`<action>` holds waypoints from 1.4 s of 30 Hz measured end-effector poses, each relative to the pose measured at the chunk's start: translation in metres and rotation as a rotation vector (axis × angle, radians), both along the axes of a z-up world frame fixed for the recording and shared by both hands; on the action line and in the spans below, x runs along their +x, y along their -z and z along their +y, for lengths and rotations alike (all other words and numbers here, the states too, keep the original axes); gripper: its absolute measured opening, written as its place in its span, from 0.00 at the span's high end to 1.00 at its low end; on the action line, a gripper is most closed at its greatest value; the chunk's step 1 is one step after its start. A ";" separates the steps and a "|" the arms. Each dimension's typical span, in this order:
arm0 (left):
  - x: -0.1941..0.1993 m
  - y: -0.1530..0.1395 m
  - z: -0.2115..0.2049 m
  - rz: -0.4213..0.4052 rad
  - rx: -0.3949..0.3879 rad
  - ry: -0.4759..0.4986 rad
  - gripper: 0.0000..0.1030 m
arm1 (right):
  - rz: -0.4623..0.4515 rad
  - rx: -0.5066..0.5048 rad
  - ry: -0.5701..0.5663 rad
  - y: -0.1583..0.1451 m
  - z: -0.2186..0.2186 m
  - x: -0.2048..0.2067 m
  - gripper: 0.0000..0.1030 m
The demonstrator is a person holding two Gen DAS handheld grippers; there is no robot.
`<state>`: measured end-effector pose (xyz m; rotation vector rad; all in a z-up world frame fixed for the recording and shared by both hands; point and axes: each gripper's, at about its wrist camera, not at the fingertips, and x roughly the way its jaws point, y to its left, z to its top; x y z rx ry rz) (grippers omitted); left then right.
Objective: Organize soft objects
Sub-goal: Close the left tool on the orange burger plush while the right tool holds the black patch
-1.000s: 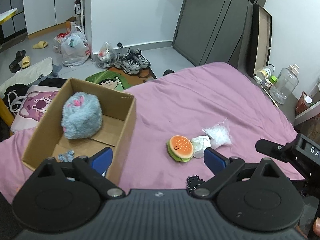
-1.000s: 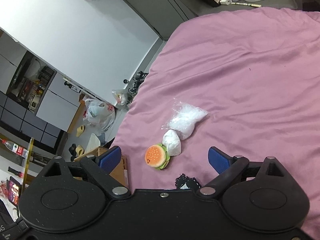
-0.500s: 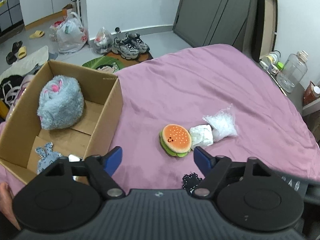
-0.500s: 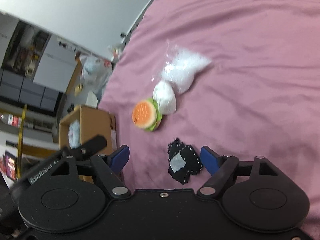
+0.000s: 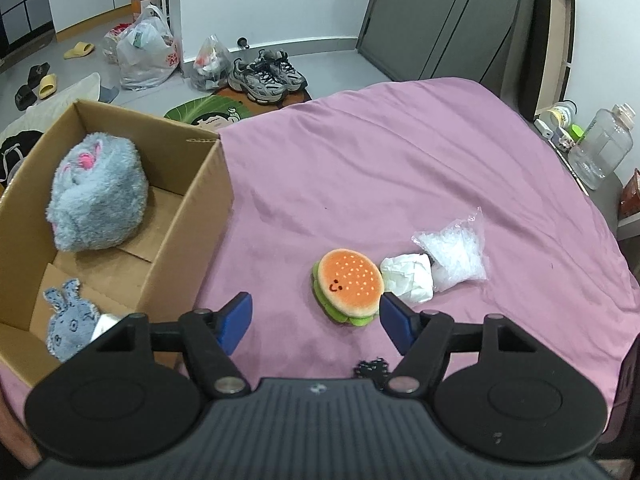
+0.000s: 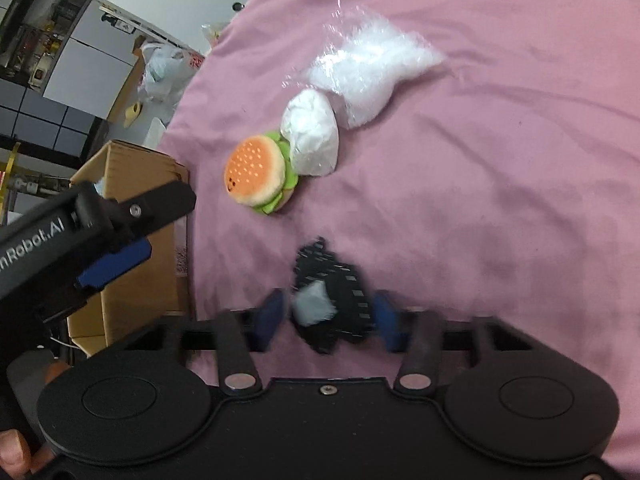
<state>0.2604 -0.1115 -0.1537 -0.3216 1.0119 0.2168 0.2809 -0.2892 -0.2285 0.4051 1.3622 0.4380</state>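
Closing around a black fabric piece (image 6: 332,300) with a pale patch, the right hand-held gripper (image 6: 328,318) has the item between its blue pads; the frame is blurred, so firm contact cannot be confirmed. That piece lies on the pink bedsheet (image 6: 500,160), near a burger plush (image 6: 256,176). Left hand-held gripper (image 5: 316,320) is also closing, jaws still wide, nothing between them; the burger plush (image 5: 348,286) sits just beyond its fingertips. Touching the burger is a white wadded bundle (image 5: 408,278), and beside that a clear bag of white stuffing (image 5: 456,252). Cardboard box (image 5: 200,216) stands on the bed at left, holding a grey fluffy plush (image 5: 98,196) against the far wall and a small grey rabbit plush (image 5: 68,320) in the near corner. Sneakers (image 5: 266,76) and plastic bags (image 5: 144,54) lie on the floor beyond.
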 end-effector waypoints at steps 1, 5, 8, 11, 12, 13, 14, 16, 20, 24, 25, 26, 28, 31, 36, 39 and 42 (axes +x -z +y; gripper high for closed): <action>0.002 0.002 -0.001 0.003 0.000 -0.001 0.33 | -0.007 0.004 -0.001 -0.001 0.000 0.000 0.78; 0.007 0.007 -0.003 0.010 -0.005 -0.002 0.33 | -0.036 0.023 0.042 -0.004 -0.011 -0.001 0.90; 0.010 0.013 -0.004 0.018 -0.011 -0.005 0.33 | -0.055 0.037 0.069 -0.004 -0.015 0.002 0.92; 0.014 0.018 -0.006 0.025 -0.017 -0.005 0.33 | -0.064 0.052 0.092 -0.004 -0.020 0.002 0.92; 0.015 0.019 -0.005 0.025 -0.021 -0.006 0.33 | -0.063 0.056 0.102 -0.003 -0.022 0.003 0.92; 0.016 0.020 -0.006 0.024 -0.025 -0.006 0.33 | -0.059 0.061 0.108 -0.002 -0.022 0.004 0.92; 0.018 0.021 -0.006 0.025 -0.027 -0.005 0.33 | -0.057 0.065 0.113 -0.001 -0.024 0.004 0.92; 0.021 0.025 -0.009 0.028 -0.025 0.000 0.33 | -0.056 0.070 0.119 0.000 -0.026 0.006 0.92; 0.029 0.037 -0.012 0.032 -0.020 0.007 0.33 | -0.043 0.092 0.143 0.005 -0.030 0.011 0.92; 0.034 0.050 -0.009 0.052 -0.026 -0.005 0.33 | -0.044 0.098 0.147 0.008 -0.032 0.013 0.92; 0.034 0.053 -0.008 0.054 -0.031 -0.008 0.33 | -0.046 0.099 0.147 0.008 -0.031 0.013 0.92; 0.035 0.054 -0.007 0.053 -0.039 -0.011 0.34 | -0.049 0.099 0.146 0.007 -0.032 0.013 0.92; 0.035 0.056 -0.006 0.046 -0.059 -0.013 0.41 | -0.051 0.099 0.146 0.006 -0.035 0.010 0.92; 0.033 0.057 -0.006 0.038 -0.093 -0.004 0.69 | -0.055 0.095 0.147 0.005 -0.033 0.010 0.92; 0.024 0.049 -0.008 0.016 -0.096 0.010 0.78 | -0.077 0.093 0.154 -0.003 -0.031 0.005 0.92; 0.015 0.042 -0.002 0.006 -0.098 0.005 0.78 | -0.096 0.100 0.161 -0.009 -0.033 -0.001 0.92; 0.009 0.034 0.005 -0.003 -0.099 -0.010 0.78 | -0.114 0.113 0.168 -0.016 -0.035 -0.005 0.93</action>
